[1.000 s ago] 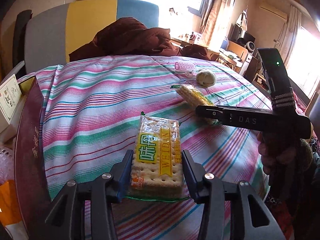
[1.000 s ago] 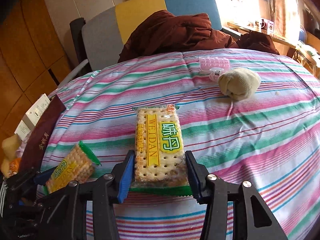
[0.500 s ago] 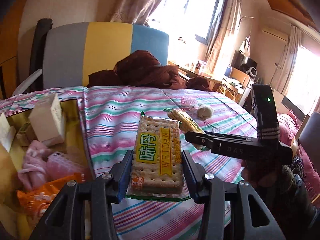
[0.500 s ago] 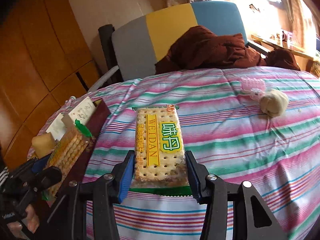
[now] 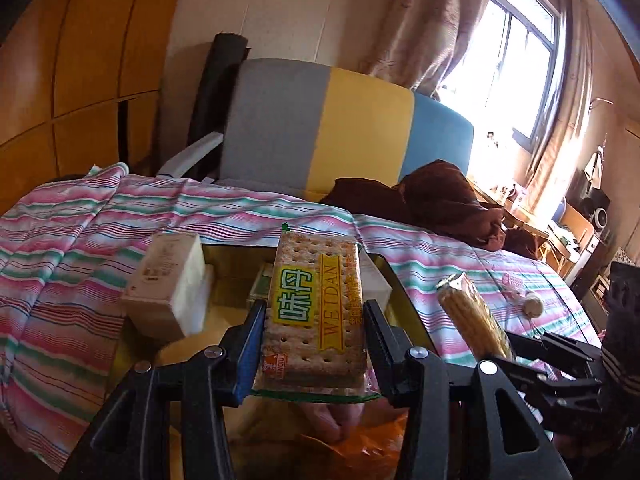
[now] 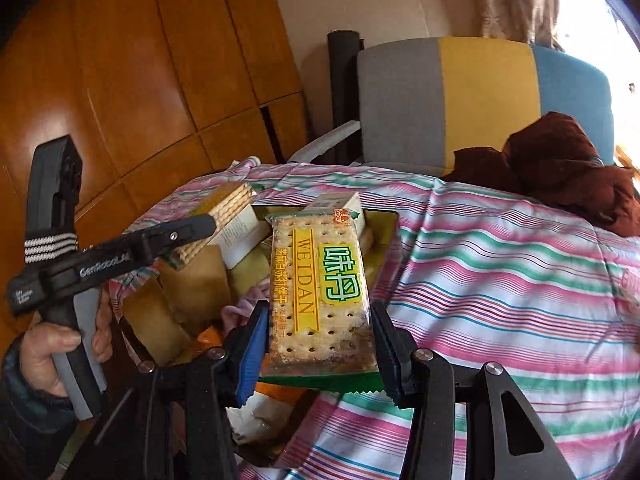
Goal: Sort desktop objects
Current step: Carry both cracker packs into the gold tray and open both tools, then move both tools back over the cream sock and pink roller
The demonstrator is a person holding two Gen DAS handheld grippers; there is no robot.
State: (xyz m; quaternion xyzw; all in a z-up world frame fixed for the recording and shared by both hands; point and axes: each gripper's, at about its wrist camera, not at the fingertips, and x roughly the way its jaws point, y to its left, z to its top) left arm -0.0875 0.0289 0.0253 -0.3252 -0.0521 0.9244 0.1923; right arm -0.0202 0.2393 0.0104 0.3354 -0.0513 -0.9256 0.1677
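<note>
Blue pads line the inner faces of the left gripper [image 5: 314, 340], whose fingers are clamped on the long edges of a WEIDAN cracker packet [image 5: 316, 312] at lower centre of the left wrist view, label up and roughly level. The right gripper [image 6: 318, 344] pinches a second cracker packet [image 6: 320, 292] the same way at lower centre of its own view. Both packets hang above an open gold-lined box [image 6: 384, 220] that sits on the striped tablecloth [image 6: 500, 280] and already holds a white carton [image 5: 168, 284], an orange wrapper [image 5: 352, 456] and other small goods. A good release, I judge, means lowering each packet until it nearly rests on the contents, keeping it flat, then spreading the fingers only a little so the crackers do not drop and crack. The two tools are close together, so letting one go first and clearing it sideways would avoid a clash. Further out, toward the right of the left wrist view, a small pale round object [image 5: 532, 304] lies on the cloth, apparently unsorted.
</note>
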